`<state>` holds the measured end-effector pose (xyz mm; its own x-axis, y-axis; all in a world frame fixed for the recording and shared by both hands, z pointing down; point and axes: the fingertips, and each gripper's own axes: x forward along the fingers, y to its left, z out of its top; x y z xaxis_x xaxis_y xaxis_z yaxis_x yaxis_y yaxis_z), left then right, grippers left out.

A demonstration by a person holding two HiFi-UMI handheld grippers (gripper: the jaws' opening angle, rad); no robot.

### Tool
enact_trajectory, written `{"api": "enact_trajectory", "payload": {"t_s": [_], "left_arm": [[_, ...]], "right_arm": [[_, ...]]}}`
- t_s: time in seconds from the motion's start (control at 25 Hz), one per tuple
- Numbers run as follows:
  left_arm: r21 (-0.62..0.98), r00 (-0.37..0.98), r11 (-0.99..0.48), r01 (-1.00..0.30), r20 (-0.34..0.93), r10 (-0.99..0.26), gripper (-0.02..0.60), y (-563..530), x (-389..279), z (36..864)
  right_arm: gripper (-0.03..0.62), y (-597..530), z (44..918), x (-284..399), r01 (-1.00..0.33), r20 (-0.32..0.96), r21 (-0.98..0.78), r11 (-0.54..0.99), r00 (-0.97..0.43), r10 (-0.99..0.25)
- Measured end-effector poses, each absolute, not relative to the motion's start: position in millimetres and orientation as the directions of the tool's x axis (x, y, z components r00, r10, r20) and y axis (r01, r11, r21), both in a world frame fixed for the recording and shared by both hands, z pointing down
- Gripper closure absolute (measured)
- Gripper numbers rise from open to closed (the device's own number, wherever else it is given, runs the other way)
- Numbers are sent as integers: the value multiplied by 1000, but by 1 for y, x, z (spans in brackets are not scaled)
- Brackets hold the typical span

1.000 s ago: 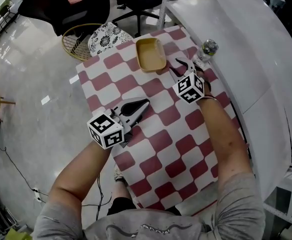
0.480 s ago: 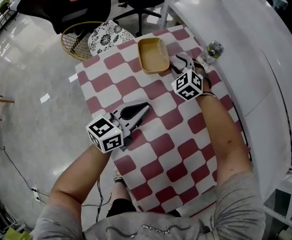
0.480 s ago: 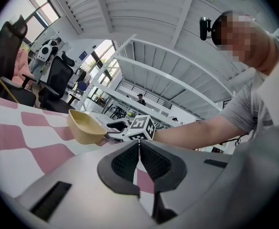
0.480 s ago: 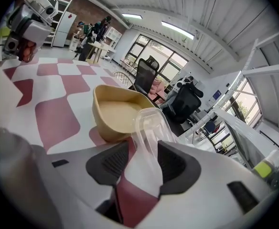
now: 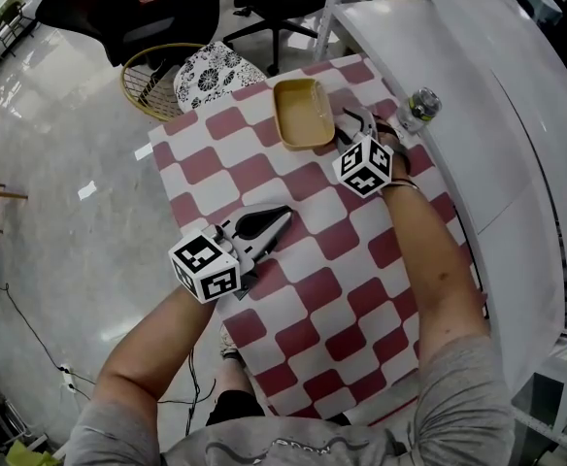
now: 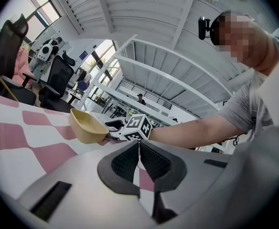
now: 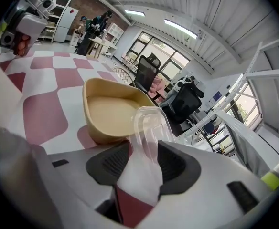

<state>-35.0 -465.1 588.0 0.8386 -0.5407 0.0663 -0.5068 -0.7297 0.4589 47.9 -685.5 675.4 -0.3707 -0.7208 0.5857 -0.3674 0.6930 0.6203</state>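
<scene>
A tan rectangular bowl (image 5: 301, 113) sits at the far end of the red-and-white checked cloth (image 5: 342, 289). My right gripper (image 5: 353, 126) is just right of it, shut on a clear plastic scoop (image 7: 148, 128). In the right gripper view the scoop's rim hangs at the near edge of the bowl (image 7: 112, 112), between the jaws of the right gripper (image 7: 146, 163). My left gripper (image 5: 276, 218) rests low over the middle of the cloth, shut and holding nothing. The left gripper view shows the left gripper (image 6: 139, 152) pointing at the bowl (image 6: 84, 127).
A small bottle with a green cap (image 5: 419, 105) stands at the cloth's far right edge, beside a white curved table (image 5: 516, 115). Beyond the cloth's far left are a wicker basket (image 5: 148, 83), a patterned cushion (image 5: 211, 71) and black office chairs (image 5: 118, 8).
My right gripper has moved a little closer to the tan bowl with the scoop in it. The left gripper has stayed shut and nearly still.
</scene>
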Motion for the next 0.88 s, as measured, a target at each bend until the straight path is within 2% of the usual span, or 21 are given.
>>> {"api": "enact_trajectory", "payload": {"t_s": [0.12, 0.2, 0.32, 0.52, 0.72, 0.88], "left_arm": [[460, 838, -729, -506, 60, -543, 560, -466, -37, 589], [464, 837, -727, -506, 59, -545, 560, -466, -38, 591], [469, 833, -720, -511, 64, -550, 560, -466, -41, 594], [450, 824, -720, -528, 66, -563, 560, -470, -47, 582], [401, 821, -743, -536, 45, -569, 560, -475, -52, 538], [342, 814, -759, -554, 32, -580, 560, -482, -58, 501]], "right_arm": [[434, -692, 676, 50, -361, 583, 639, 680, -350, -733], [500, -698, 673, 55, -352, 561, 679, 645, -319, -764], [552, -708, 649, 61, -372, 487, 740, 560, -278, -828], [559, -702, 606, 60, -386, 433, 765, 516, -285, -855], [559, -676, 564, 50, -361, 406, 788, 499, -305, -862], [559, -665, 521, 46, -399, 363, 790, 466, -309, -879]]}}
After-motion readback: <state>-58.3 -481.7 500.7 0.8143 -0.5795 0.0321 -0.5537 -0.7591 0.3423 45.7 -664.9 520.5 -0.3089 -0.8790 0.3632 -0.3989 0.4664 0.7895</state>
